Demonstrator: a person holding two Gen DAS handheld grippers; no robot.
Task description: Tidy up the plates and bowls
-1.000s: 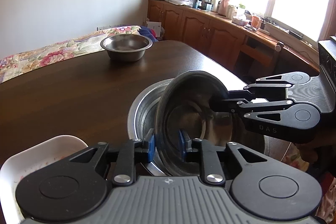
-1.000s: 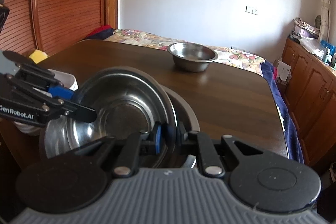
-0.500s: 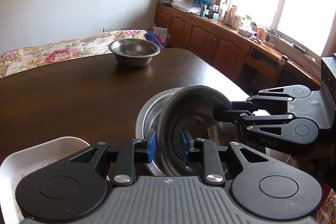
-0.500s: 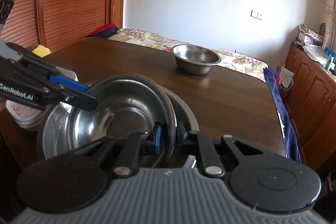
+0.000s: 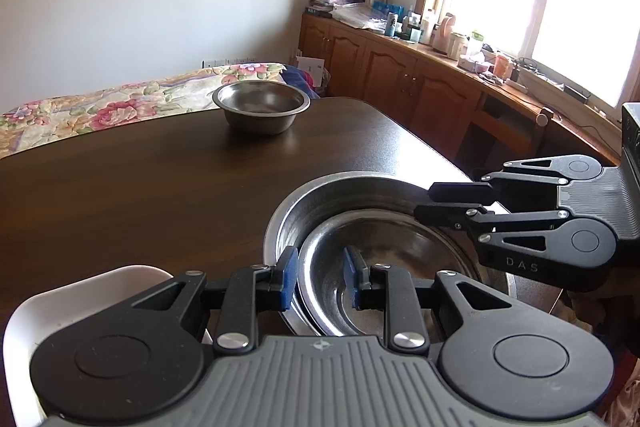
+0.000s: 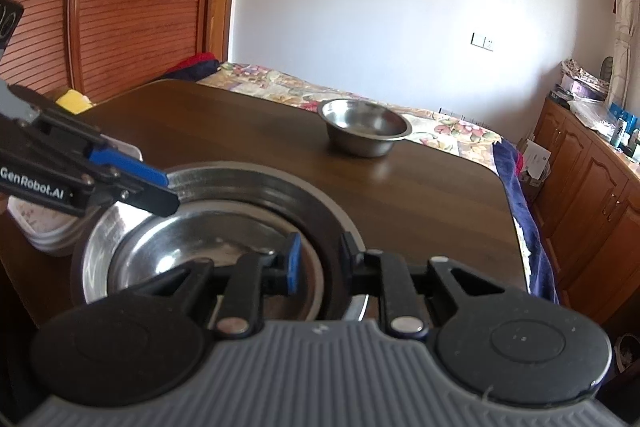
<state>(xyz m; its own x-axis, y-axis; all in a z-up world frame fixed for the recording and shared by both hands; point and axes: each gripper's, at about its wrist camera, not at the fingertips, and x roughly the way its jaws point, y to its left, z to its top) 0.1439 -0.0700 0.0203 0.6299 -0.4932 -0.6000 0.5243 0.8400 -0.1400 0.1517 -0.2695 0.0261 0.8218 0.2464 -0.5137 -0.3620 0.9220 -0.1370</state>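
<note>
Steel on steel: smaller steel bowl (image 5: 384, 267) now nested inside larger steel bowl (image 5: 340, 195) at near edge of dark wood table (image 5: 120, 179), sitting roughly level w/ rim just below the outer rim. Left gripper (image 5: 320, 277) w/ jaws apart, blue pads (image 5: 289, 279) straddling near rim of inner bowl, gap visible both sides, so apparently not clamped. Right gripper (image 6: 316, 261) likewise spread, one finger inside bowl and one outside the rims; no pinch evident. In left wrist view right gripper (image 5: 424, 203) reaches in from the side, tips over far rim of the bowls. Progress est.: one nesting step effectively done, release looks complete or nearly so. Left to do, by judgement: third steel bowl (image 5: 261, 107) alone at far side of table, well apart from the stack, prob. next candidate for stacking; white dish (image 5: 52, 311) just beside the stack on left, seen in right wrist view as a small pile of white dishes (image 6: 44, 231), no sign it needs moving but cannot tell. Vs. 1.0 s ago: inner bowl then held steeply tilted, near upright, above the big bowl, both grippers shut on its rim. At 0.5 s ago tilt reduced, bowl lower, jaws clamped. Now bowl flat and seated, both jaw pairs opened. Far bowl and white dish unchanged in position; apparent shift = camera motion only.
</note>
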